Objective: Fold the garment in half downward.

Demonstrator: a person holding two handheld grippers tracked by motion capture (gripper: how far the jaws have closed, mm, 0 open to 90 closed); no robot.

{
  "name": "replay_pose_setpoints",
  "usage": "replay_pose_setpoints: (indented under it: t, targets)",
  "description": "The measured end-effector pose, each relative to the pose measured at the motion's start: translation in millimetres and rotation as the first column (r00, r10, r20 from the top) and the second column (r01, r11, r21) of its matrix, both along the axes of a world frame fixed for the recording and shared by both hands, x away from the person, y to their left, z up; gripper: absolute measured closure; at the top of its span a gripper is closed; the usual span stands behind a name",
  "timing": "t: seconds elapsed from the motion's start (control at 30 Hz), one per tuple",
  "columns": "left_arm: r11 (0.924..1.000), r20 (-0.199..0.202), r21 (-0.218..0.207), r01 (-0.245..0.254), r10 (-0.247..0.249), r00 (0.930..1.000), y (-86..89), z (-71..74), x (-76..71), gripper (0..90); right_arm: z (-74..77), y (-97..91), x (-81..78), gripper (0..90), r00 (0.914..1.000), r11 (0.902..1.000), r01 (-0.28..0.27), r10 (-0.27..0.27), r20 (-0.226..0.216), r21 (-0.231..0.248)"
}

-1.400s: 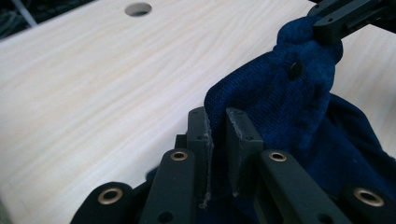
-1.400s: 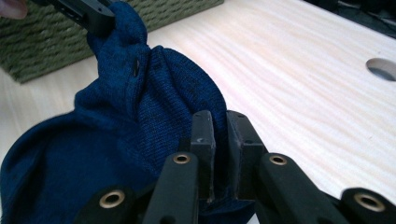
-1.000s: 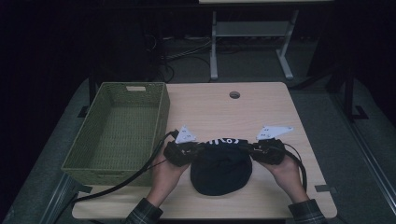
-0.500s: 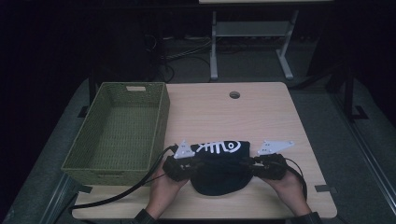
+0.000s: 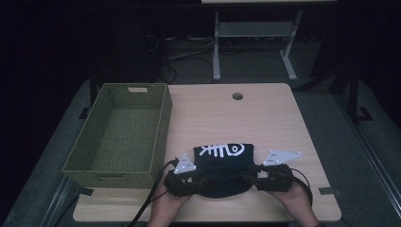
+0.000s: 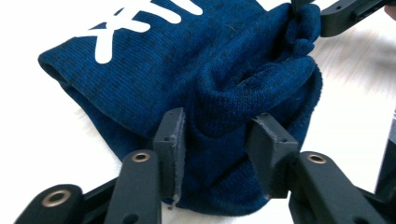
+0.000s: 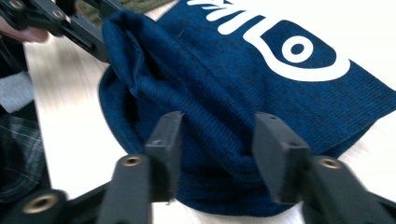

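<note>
- Navy knit, soft and floppy: the beanie (image 5: 222, 168) lies on the wooden table (image 5: 265, 123) right at my edge, its white fish-skeleton print (image 5: 221, 150) facing up on the far half.
- The near half is bunched into folds. I judge I have just doubled the hat over on itself, which is why the print sits flat beyond while the crown is heaped nearest me.
- My left gripper (image 6: 217, 149) has just been opening. Its jaws stand about half apart with a fold of knit between them; the wool still brushes the left pad but the grip looks let go, so I count it as released.
- My right gripper (image 7: 217, 149) has just been opening too. It is parted about as far over the ribbed edge, and the cloth between the pads is no longer squeezed.
- Both grippers flank the hat, one at each side, because a limp thing like this needs two corners carried together to fold straight.
- In the high view the green woven basket (image 5: 118, 132) stands just left of the beanie, near it but apart. Nothing lies in it; its mesh floor is bare. My guess is the folded hat goes there next.
</note>
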State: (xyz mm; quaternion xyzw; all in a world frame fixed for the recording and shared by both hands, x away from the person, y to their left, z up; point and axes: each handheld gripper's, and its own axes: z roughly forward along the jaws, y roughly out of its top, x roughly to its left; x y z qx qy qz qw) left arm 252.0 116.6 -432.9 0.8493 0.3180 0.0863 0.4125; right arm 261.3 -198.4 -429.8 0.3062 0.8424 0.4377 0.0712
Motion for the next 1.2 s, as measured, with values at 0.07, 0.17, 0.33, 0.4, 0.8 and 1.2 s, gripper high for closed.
replay_pose_setpoints:
  t: [0.07,0.17,0.33,0.4,0.8,1.2]
  targets:
    - [0.9988,-0.020,-0.048,-0.003,0.002,0.9998,3.6,2.1,1.8,51.9,2.7,-1.9,-2.2,48.9,1.0000,0.9999,-0.002,0.002,0.004,0.015]
    - [0.9992,0.004,-0.038,0.012,-0.011,0.9999,6.3,15.2,2.2,47.6,11.4,-7.5,-6.3,48.9,0.9996,0.9995,0.003,-0.004,0.027,0.032]
    - [0.9976,0.057,-0.065,0.023,-0.019,0.9982,12.4,36.8,4.9,45.0,29.3,-18.9,-7.7,57.3,0.9976,0.9962,0.011,-0.017,0.068,0.087]
    - [0.9972,0.072,-0.073,0.019,-0.014,0.9973,14.2,43.7,9.6,47.7,32.1,-20.8,-2.8,64.9,0.9973,0.9955,0.017,-0.023,0.070,0.093]
    - [0.9980,0.063,0.005,-0.063,0.063,0.9960,-13.6,31.8,61.8,89.8,8.1,-3.3,21.9,90.0,0.9994,0.9996,0.029,-0.029,0.022,0.002]
    - [0.9905,-0.017,0.106,-0.088,0.090,0.9958,-36.0,-9.0,92.8,89.7,-18.5,7.6,5.0,90.0,0.9987,0.9984,-0.020,0.018,-0.048,-0.053]
